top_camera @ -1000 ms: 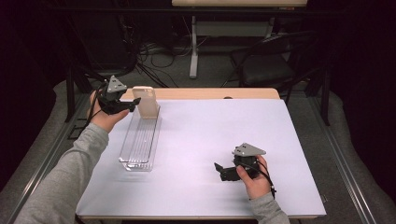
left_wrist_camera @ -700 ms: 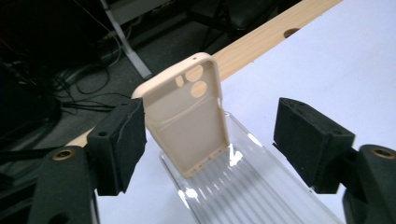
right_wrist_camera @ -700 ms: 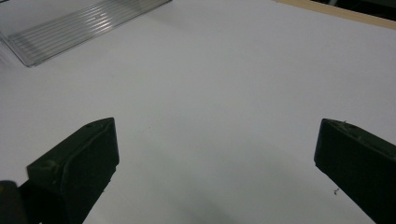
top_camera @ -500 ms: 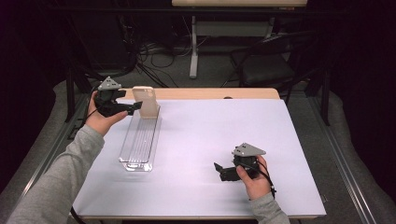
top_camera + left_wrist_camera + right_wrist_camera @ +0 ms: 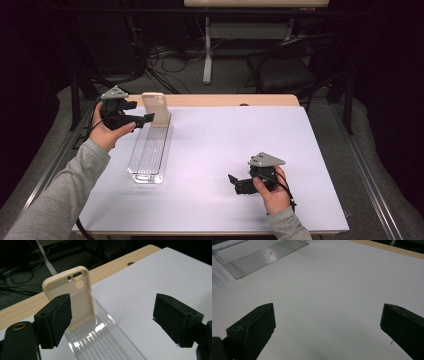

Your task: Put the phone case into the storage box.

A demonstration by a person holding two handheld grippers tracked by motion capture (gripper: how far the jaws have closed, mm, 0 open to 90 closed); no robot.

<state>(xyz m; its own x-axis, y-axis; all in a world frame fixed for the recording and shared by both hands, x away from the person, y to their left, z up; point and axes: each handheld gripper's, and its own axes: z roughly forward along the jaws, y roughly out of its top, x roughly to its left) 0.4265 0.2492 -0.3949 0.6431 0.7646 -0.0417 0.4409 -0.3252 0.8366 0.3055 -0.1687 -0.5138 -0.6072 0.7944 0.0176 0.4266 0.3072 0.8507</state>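
A cream phone case [image 5: 156, 109] [image 5: 76, 295] stands upright at the far end of a clear ribbed plastic rack [image 5: 150, 150] [image 5: 105, 340] on the white table. My left gripper [image 5: 145, 119] [image 5: 112, 322] hovers just left of the case, open, nothing between its jaws; the case stands beyond its left jaw. Over the table's front right, my right gripper [image 5: 235, 183] [image 5: 324, 327] is held low and open, with bare white table between its jaws. The rack's end [image 5: 257, 257] shows far off in the right gripper view.
The white table top [image 5: 240, 145] has a wooden strip [image 5: 225, 100] along its far edge. Behind the table are a dark chair [image 5: 290, 70], cables and a desk leg on the floor. Metal rails run along both sides of the table.
My left gripper has drawn back to the left, away from the standing phone case. The right gripper has stayed in place.
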